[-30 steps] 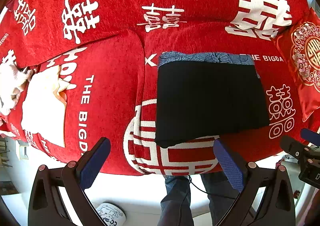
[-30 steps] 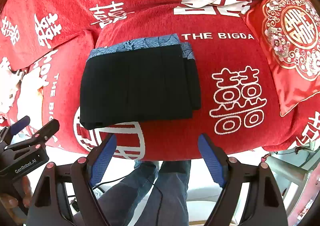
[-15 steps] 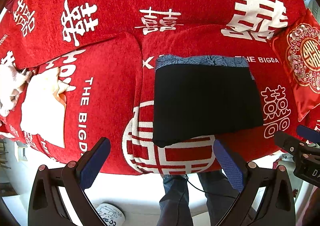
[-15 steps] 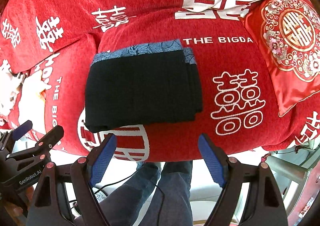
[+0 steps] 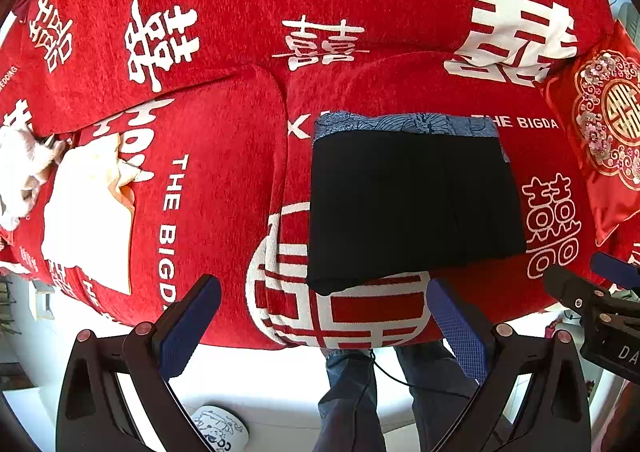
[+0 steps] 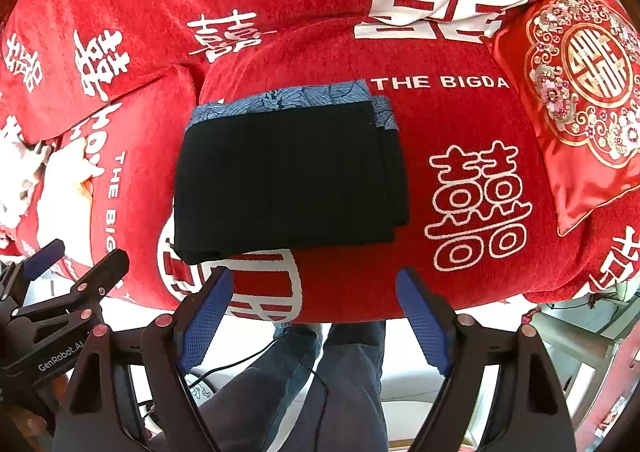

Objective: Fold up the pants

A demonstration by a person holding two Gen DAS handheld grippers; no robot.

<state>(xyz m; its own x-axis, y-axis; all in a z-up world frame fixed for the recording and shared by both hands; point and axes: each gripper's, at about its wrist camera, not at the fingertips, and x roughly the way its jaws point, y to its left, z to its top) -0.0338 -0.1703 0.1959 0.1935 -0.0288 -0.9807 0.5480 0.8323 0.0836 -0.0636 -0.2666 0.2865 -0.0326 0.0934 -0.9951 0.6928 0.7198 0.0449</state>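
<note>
Black pants lie folded into a flat rectangle on the red sofa seat, with a blue patterned waistband along the far edge. They also show in the right wrist view. My left gripper is open and empty, held in front of the sofa's front edge, near the pants' near left corner. My right gripper is open and empty, also off the front edge, below the pants. Neither touches the pants.
The sofa has a red cover with white characters. White and cream clothes lie on the left cushion. An embroidered red pillow sits at the right. The person's legs in jeans stand below the sofa edge.
Both grippers have drawn back a little from the sofa, so the folded pants sit slightly farther off. The pants have not moved. Both grippers stay open.
</note>
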